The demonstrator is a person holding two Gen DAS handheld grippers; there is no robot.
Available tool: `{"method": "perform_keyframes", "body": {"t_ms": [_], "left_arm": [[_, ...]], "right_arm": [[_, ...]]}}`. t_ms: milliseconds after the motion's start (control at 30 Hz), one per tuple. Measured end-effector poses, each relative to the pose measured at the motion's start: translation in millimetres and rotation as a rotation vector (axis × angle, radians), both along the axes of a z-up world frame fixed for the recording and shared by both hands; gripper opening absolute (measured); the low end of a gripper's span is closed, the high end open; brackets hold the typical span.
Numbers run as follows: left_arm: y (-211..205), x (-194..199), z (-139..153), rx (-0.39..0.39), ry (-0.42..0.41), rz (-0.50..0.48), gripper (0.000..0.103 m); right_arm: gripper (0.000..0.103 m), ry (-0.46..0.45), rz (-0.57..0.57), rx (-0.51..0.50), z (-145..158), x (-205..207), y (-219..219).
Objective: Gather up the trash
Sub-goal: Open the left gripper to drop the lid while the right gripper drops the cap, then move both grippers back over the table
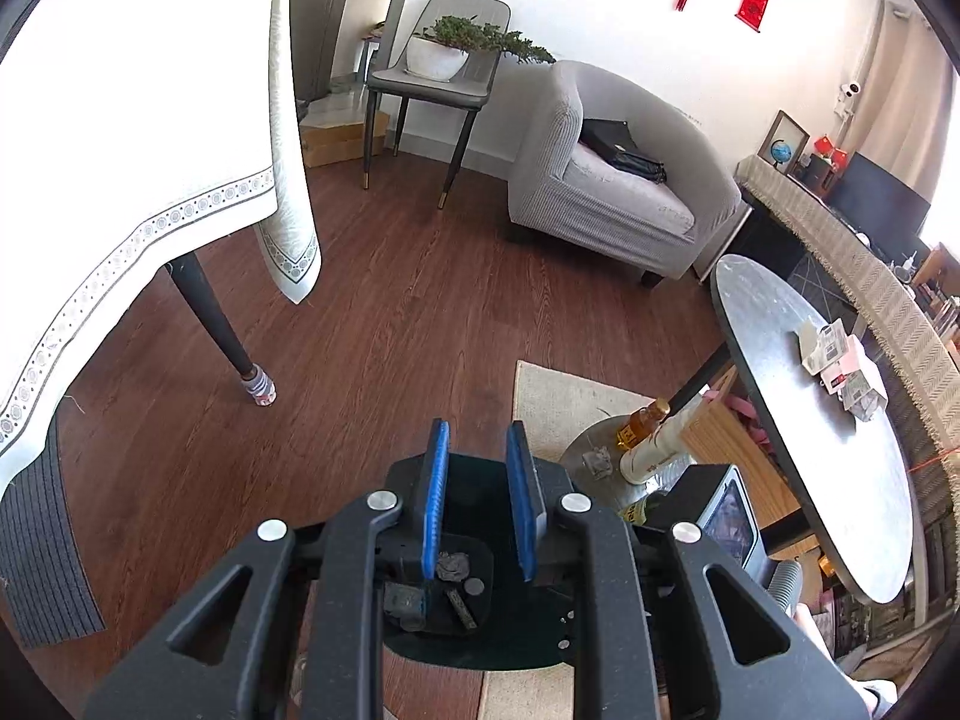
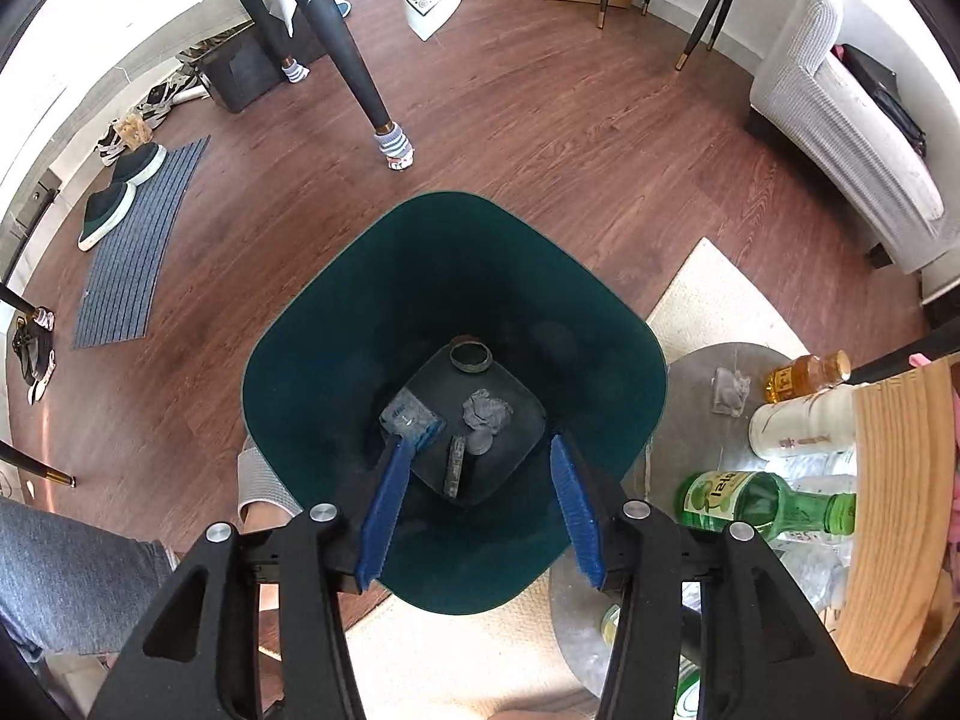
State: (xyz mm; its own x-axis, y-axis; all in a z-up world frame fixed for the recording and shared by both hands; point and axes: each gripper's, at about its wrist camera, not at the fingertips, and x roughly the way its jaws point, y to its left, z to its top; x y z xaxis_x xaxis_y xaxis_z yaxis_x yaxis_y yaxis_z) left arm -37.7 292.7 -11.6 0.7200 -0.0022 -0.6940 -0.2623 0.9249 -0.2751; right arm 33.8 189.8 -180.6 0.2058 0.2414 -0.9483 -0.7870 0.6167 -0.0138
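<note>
one bin (image 2: 336, 300), three bottles (image 2: 762, 501)

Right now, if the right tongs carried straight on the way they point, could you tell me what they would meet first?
Most likely the inside of the dark green bin: the open right tongs point down into its mouth, toward the crumpled paper and flat scrap on its floor. Depth is unclear.

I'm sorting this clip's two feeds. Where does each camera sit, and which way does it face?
Left wrist: on the left gripper, angled down and out across the floor toward the armchair; its own jaws stand apart with nothing between them.
Right wrist: on the right gripper, looking steeply down into the green bin; jaws open, and a grey-trousered leg shows.
Shared: the bin, crumpled paper, striped-sock table leg.
</note>
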Motion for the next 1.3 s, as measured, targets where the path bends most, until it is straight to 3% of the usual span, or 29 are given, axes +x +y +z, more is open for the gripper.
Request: {"method": "perform_keyframes", "body": {"t_ms": [133,467,733,967,1300], "left_arm": [[-5.8,3.4,9.8,-0.019,-0.031,0.000,0.020],[-22.9,13.9,34.9,-0.002,-0.095,0.004,0.020],[-35.8,23.9,46.8,0.082,-0.106,0.004,0.020],[-69.5,42.0,46.6,0.104,-0.104,-0.055,0.023],[-145.8,75.0,40.9,0.109,-0.095,-0.208,0.036]], "right_arm": [[0.050,-0.010,0.010,0.062,18.0,-4.2,-9.0],[0.046,-0.093,0.034,0.272,100.1,-18.1,-40.5],[0.037,-0.197,-0.019,0.382,153.5,-13.5,-88.9],[0.036,-0.245,-0.145,0.419,172.6,13.1,-155.0],[0.036,-0.301,-0.330,0.412,173.5,43.0,-254.8]]}}
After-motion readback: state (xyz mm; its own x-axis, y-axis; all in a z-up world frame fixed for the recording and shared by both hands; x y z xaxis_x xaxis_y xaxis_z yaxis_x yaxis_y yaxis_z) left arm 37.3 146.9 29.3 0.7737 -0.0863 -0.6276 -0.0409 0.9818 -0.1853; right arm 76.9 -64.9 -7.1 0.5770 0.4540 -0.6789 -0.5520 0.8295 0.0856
